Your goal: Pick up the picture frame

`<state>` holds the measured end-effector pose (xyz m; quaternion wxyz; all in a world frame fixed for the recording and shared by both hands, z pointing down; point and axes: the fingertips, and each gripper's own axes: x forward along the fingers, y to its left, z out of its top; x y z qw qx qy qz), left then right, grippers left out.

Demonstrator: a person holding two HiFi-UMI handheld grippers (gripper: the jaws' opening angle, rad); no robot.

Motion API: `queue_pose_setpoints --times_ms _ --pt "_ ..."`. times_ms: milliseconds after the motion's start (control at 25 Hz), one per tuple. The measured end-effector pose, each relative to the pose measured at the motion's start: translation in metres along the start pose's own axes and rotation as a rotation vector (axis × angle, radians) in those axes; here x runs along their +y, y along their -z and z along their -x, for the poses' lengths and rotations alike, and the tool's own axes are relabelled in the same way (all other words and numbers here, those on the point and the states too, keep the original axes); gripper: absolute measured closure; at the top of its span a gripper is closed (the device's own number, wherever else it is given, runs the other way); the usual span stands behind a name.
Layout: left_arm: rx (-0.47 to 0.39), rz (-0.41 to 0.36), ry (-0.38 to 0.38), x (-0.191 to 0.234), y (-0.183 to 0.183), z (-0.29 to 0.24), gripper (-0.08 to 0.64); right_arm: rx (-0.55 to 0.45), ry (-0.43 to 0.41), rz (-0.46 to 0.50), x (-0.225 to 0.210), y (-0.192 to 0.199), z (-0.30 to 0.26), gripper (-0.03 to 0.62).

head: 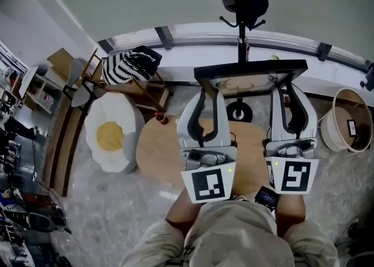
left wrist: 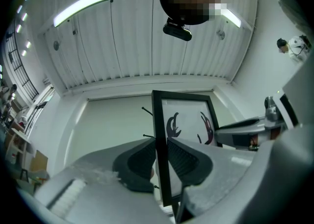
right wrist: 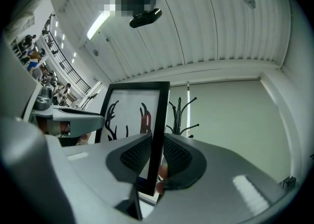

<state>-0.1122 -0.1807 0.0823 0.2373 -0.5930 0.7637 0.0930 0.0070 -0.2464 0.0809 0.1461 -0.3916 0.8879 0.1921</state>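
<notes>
The picture frame (head: 251,70) is black-edged, holds a white print with dark antler shapes, and hangs in the air above a round wooden table (head: 155,149). My left gripper (head: 209,97) is shut on the frame's left side, and my right gripper (head: 290,95) is shut on its right side. In the left gripper view the frame's edge (left wrist: 159,130) runs straight between the dark ribbed pads (left wrist: 141,160) of the left gripper (left wrist: 160,161). In the right gripper view the frame (right wrist: 160,115) sits the same way in the right gripper (right wrist: 156,161), pads pressed on both faces.
Beyond the table stands a black coat rack (head: 242,3). A wooden chair with a striped cushion (head: 130,65) and an egg-shaped cushion (head: 111,134) lie to the left. A round basket (head: 350,121) stands at the right. Shelves line the far left edge.
</notes>
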Motion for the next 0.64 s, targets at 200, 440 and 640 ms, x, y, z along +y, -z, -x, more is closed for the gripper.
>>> queue_pose_setpoints --times_ms 200,440,640 --pt "0.003 -0.009 0.012 -0.0026 0.0017 -0.0001 0.477 0.008 0.006 -0.003 -0.0016 0.0041 0.0005 0.517" --pt "0.009 -0.014 0.01 -0.0008 0.0012 0.0006 0.477 0.007 -0.001 -0.004 0.0006 0.0027 0.0007 0.515" --pt "0.021 -0.016 0.011 0.0 0.0033 -0.0019 0.477 0.012 -0.004 -0.007 0.0003 0.0046 -0.0009 0.515"
